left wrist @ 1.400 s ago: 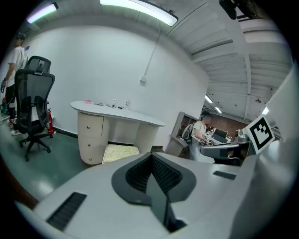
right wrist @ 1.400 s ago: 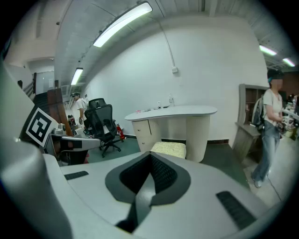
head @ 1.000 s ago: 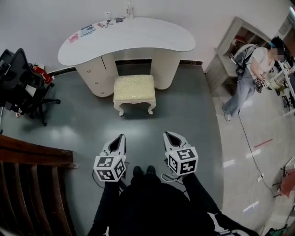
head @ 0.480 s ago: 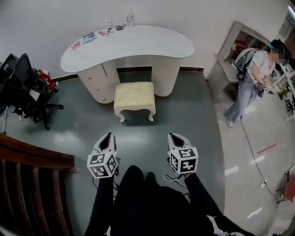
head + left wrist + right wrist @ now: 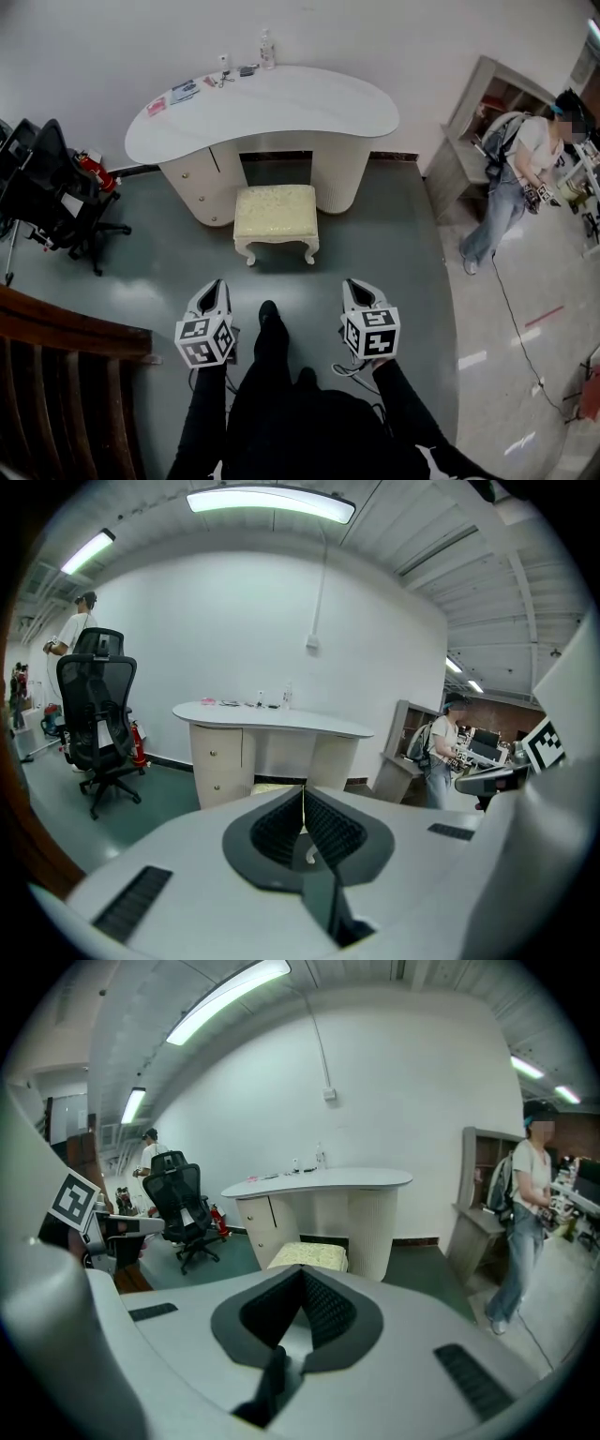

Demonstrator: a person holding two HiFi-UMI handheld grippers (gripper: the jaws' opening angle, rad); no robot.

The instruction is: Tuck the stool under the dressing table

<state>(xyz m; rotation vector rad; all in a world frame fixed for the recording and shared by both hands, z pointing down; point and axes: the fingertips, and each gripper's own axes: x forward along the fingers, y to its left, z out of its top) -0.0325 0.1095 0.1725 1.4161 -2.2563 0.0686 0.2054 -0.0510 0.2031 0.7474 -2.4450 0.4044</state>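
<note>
The white kidney-shaped dressing table (image 5: 281, 101) stands against the far wall. The cream padded stool (image 5: 275, 214) stands on the floor just in front of its knee gap, its back edge at the opening. My left gripper (image 5: 212, 285) and right gripper (image 5: 355, 284) hover side by side well short of the stool, touching nothing. Both point toward it with jaws shut and empty. In the left gripper view the table (image 5: 272, 719) shows beyond the closed jaws (image 5: 303, 791). The right gripper view shows the stool (image 5: 310, 1255) under the table (image 5: 319, 1183) past the closed jaws (image 5: 302, 1271).
A black office chair (image 5: 45, 186) and a red fire extinguisher (image 5: 97, 172) stand at the left. A wooden railing (image 5: 66, 366) is at the near left. A person (image 5: 514, 178) stands by a shelf unit (image 5: 473, 122) at the right. A bottle (image 5: 268, 49) and small items sit on the tabletop.
The view has advanced a little toward the table, and one foot has stepped forward between the grippers. The left gripper shifted slightly left. Both stay shut; the stool has not moved.
</note>
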